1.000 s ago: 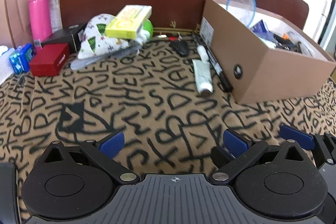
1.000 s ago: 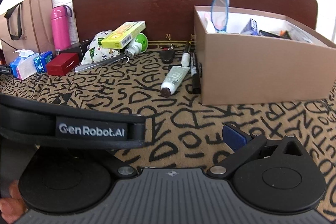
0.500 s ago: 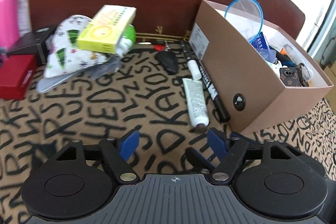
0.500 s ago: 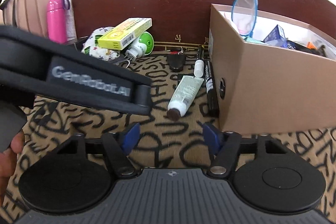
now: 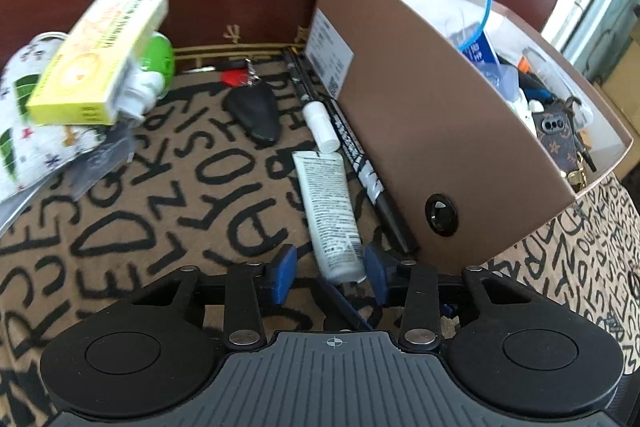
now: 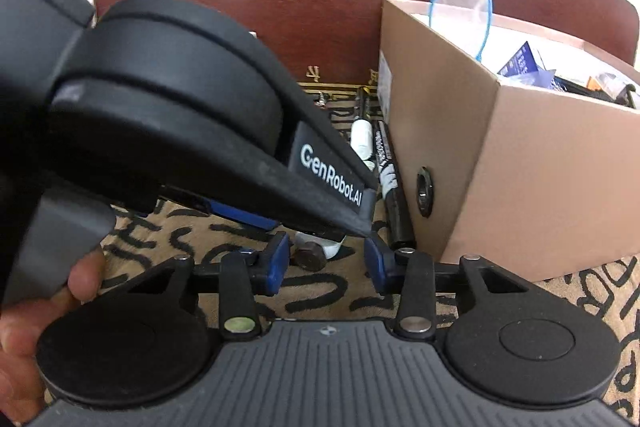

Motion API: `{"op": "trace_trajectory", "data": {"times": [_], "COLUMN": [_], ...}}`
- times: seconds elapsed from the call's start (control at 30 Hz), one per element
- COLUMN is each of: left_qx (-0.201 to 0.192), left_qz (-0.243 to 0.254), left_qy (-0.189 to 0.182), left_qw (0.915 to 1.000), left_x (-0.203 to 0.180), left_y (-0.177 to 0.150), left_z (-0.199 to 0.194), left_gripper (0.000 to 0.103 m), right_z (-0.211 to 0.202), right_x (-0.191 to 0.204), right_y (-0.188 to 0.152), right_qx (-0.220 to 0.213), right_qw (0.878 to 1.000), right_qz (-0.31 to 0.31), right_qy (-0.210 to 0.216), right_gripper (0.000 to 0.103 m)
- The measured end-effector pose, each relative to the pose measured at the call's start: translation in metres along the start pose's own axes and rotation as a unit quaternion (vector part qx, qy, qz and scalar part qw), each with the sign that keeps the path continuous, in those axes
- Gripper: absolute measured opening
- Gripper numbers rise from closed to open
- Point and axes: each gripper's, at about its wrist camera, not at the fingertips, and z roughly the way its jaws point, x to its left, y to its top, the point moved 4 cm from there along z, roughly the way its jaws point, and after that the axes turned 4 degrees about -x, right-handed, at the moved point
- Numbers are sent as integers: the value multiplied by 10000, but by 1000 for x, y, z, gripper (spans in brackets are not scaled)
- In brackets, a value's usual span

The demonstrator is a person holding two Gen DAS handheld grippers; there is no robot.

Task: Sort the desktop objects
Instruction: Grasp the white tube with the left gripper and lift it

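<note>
We note left gripper (image 5: 329, 273) closing, tube (image 5: 329, 215) cap end between pads, not yet pinched. Right gripper (image 6: 326, 263) closing just beside same cap, nothing gripped. Tube lies on patterned cloth (image 5: 120, 227), beside marker (image 5: 370, 183) and box (image 5: 420, 131), likely its destination.

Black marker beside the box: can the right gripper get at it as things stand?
Probably not cleanly. The left gripper crosses in front, and the black marker lies tight against the cardboard box, right of the right gripper's closing jaws.

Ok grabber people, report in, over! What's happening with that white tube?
Left gripper closing, white squeeze tube between its fingers, unpinched. Right gripper closing near tube's dark cap. Black marker alongside, against brown cardboard box.
</note>
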Motion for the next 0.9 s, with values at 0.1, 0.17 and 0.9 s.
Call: {"op": "trace_trajectory", "data": {"times": [0.1,0.17,0.9], "left_qx": [83,97,-36], "left_qz": [-20,-106,-487], "left_qy": [-170,-213,-80], "left_qw": [9998,9997,9988], "left_x": [0,1,-60], "left_y": [1,1,-113], "left_z": [8,9,-75], "left_gripper": [31,30,28], "right_z": [2,2,-129], "right_x": [-4,-7,-20], "right_y": [-1,-2,-73], "right_qx": [52,68,378], "right_qw": [9999,9998,9970], "right_qz": [140,193,-63], "right_qy": [77,69,671], "right_gripper": [38,37,37]}}
